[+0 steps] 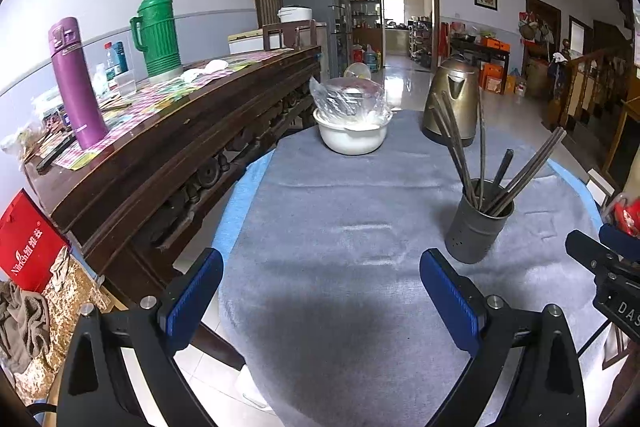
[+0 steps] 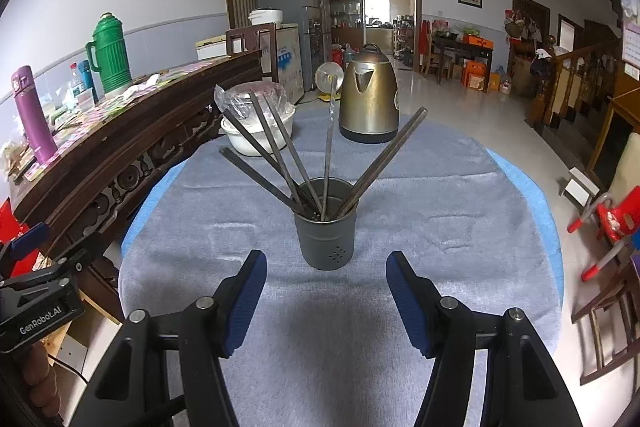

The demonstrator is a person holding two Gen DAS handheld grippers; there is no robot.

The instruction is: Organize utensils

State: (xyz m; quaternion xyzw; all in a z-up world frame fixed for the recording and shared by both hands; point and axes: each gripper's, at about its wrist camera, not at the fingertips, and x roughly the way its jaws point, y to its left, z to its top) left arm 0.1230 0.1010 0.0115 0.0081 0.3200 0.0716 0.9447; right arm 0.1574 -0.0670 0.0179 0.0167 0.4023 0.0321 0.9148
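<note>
A dark grey perforated utensil holder (image 2: 326, 231) stands upright on the grey cloth (image 2: 440, 211), with several dark chopsticks (image 2: 276, 147) fanned out of it. My right gripper (image 2: 326, 263) hovers just in front of the holder, jaws open and empty. In the left wrist view the same holder (image 1: 478, 223) stands to the right of my left gripper (image 1: 320, 263), which is open over bare cloth with nothing between its blue pads (image 1: 448, 287). The right gripper's body shows at that view's right edge.
A brass-coloured kettle (image 2: 370, 99) and a white bowl covered in plastic (image 1: 352, 127) stand at the table's far end. A dark wooden sideboard (image 1: 168, 147) runs along the left, carrying a purple flask (image 1: 76, 83) and a green thermos (image 1: 156, 35). A red child's chair (image 2: 612, 223) is at right.
</note>
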